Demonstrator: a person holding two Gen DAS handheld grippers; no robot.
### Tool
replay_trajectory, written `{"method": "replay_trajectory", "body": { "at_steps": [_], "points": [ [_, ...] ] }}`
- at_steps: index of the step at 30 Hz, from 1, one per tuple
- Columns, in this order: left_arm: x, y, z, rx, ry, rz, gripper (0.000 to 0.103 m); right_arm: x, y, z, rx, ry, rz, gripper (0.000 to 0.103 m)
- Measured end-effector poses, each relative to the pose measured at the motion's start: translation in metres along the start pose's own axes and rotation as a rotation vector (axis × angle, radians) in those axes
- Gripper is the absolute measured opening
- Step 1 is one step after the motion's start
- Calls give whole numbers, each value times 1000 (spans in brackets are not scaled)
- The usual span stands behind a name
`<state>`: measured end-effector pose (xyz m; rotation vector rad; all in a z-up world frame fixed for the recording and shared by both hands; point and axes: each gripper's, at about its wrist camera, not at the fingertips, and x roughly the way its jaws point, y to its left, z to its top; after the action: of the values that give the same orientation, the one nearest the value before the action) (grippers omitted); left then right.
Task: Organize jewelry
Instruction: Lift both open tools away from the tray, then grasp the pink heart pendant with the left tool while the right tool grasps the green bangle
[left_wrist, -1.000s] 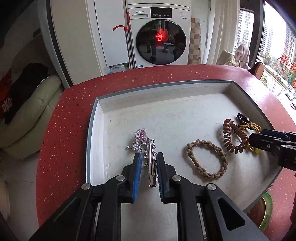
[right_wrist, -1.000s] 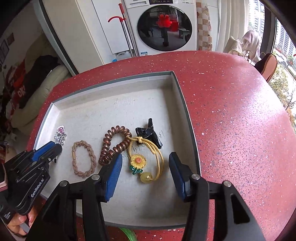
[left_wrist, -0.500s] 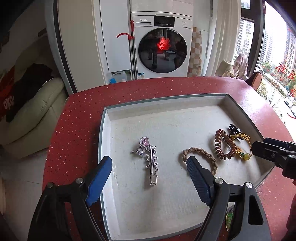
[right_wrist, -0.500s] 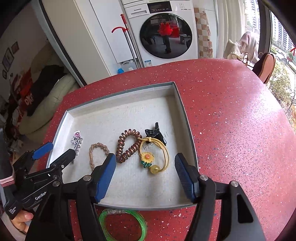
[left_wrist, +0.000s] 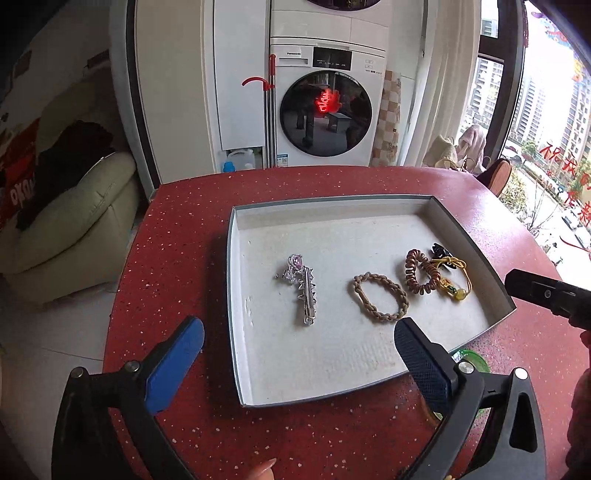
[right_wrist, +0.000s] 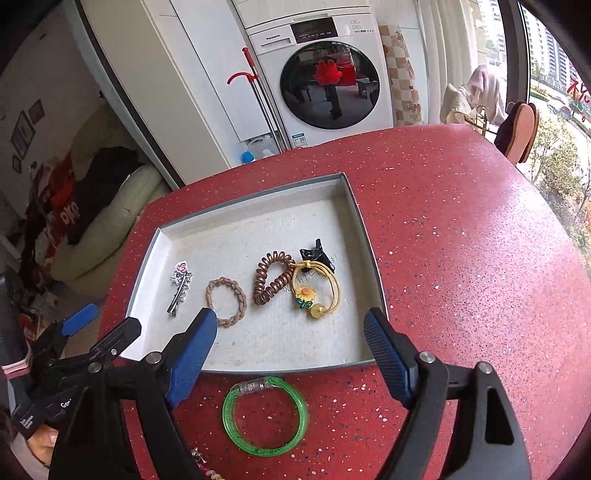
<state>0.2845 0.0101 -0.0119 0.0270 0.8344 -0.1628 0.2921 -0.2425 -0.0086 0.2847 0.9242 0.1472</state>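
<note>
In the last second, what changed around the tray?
The left gripper let go of the silver hair clip, opened wide and backed away; the right gripper is opening and backing off, nothing between its jaws. Clip, braided tie and tray stayed put.

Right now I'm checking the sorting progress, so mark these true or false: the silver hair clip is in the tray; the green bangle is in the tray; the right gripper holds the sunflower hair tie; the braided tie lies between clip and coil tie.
1. Silver hair clip lies in the tray: true.
2. Green bangle is in the tray: false, it lies on the red table.
3. Right gripper holds the sunflower hair tie: false, nothing is between its opening fingers.
4. Braided tie lies between clip and coil tie: true.
</note>
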Motion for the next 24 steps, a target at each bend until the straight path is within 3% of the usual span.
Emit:
{"method": "replay_trajectory", "body": {
  "at_steps": [5,11,24],
  "points": [
    [-16,-4,-22,30,28,-28,103,-15,0,-10,4,-16,31,87],
    [-33,-8,-53,52,23,-11,103,-30,-2,-22,8,-13,40,87],
    [-33,-30,-87,87,111,-104,103,-17,-23,-67,51,113,-6,87]
  ]
}}
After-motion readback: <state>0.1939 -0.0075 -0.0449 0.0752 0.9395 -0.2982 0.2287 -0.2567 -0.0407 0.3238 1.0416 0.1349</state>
